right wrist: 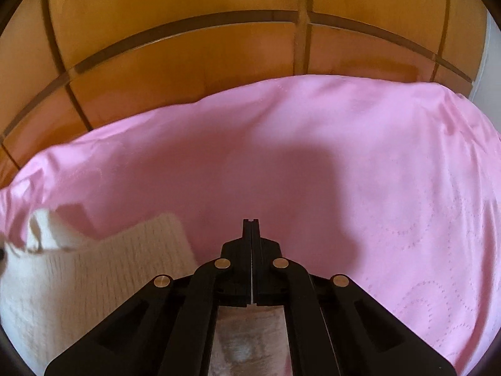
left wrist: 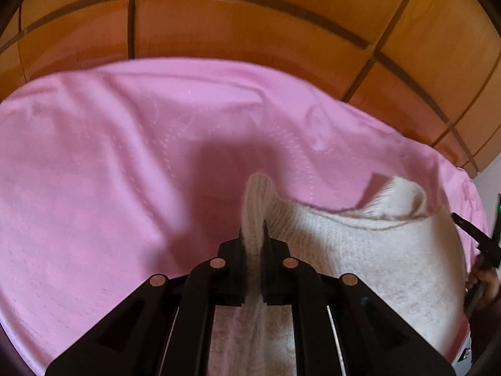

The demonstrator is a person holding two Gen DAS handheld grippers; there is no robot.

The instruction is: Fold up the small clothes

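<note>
The left gripper [left wrist: 253, 228] has its jaws clenched on a raised fold of the cream knitted garment [left wrist: 360, 250], which rises between the two fingers and spreads away to the right over the pink bedsheet [left wrist: 109, 172]. In the right wrist view the same garment lies at the lower left on the sheet, and the right gripper [right wrist: 251, 223] has its jaws pressed together with nothing visible between the tips, which point at bare sheet. A wooden headboard [right wrist: 203, 62] of orange panels stands behind the bed. The other gripper's dark tip shows at the left view's right edge
</note>
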